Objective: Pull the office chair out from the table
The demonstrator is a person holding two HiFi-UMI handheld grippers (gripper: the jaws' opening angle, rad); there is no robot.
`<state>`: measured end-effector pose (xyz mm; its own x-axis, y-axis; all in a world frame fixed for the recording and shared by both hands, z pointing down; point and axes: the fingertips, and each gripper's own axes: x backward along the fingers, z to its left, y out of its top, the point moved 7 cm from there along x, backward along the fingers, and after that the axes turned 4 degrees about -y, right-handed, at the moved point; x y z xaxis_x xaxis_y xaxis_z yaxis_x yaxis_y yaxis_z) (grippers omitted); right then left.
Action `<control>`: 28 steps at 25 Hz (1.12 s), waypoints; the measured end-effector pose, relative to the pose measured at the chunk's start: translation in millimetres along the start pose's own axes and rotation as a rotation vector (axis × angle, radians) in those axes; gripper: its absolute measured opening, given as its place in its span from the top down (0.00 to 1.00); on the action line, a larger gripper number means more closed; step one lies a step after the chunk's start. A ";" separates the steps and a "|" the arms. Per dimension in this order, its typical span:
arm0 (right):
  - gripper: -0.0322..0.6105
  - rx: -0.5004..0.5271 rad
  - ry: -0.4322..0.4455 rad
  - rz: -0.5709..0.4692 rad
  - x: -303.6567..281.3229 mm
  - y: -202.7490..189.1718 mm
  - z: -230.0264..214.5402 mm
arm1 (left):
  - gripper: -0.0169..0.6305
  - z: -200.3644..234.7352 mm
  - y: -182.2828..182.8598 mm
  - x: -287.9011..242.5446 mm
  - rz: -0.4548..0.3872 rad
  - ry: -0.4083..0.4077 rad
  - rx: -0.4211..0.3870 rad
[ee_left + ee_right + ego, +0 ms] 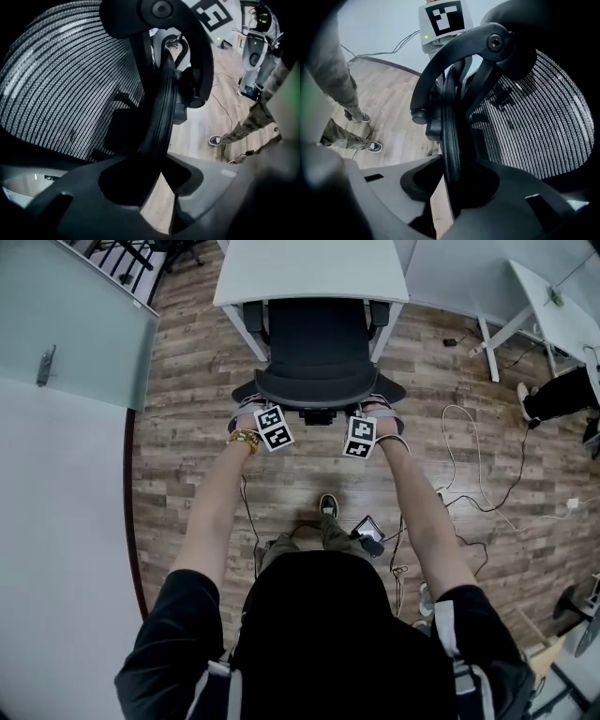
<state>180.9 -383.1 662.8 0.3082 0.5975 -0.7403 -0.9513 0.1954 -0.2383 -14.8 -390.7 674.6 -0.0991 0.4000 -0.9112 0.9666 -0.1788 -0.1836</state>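
In the head view a black mesh office chair (319, 348) stands tucked against the white table (309, 268), its back towards me. My left gripper (255, 407) is at the left end of the backrest's top rim and my right gripper (373, 409) is at the right end. The left gripper view shows the black rim (161, 108) running down between the grey jaws of the left gripper (157, 173), with the mesh (65, 84) to its left. In the right gripper view the rim (451, 126) sits between the jaws of the right gripper (450, 183). Both are shut on it.
Wood floor lies all around. Cables (469, 474) trail over the floor at the right, near a second white table (553, 315). A glass partition (75, 324) stands at the left. My own foot (328, 505) is just behind the chair. Someone's dark leg (562, 395) shows at the far right.
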 end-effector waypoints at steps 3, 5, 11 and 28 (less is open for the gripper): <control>0.80 -0.014 0.009 0.011 2.4 2.7 2.5 | 0.74 -4.3 -1.7 2.0 0.002 -0.003 0.005; 0.80 -0.024 0.020 0.016 3.0 4.6 2.5 | 0.74 -5.1 -2.6 2.6 0.000 -0.004 0.002; 0.80 -0.038 0.014 0.023 7.2 16.8 11.7 | 0.74 -7.7 -13.4 6.6 -0.003 -0.006 -0.022; 0.80 -0.044 -0.003 0.026 34.3 52.0 60.6 | 0.74 -49.9 -47.5 28.6 -0.011 0.002 -0.067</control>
<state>142.2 -305.3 663.1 0.2832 0.6040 -0.7450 -0.9582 0.1456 -0.2462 -51.7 -325.9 675.7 -0.1090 0.4030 -0.9087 0.9791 -0.1141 -0.1681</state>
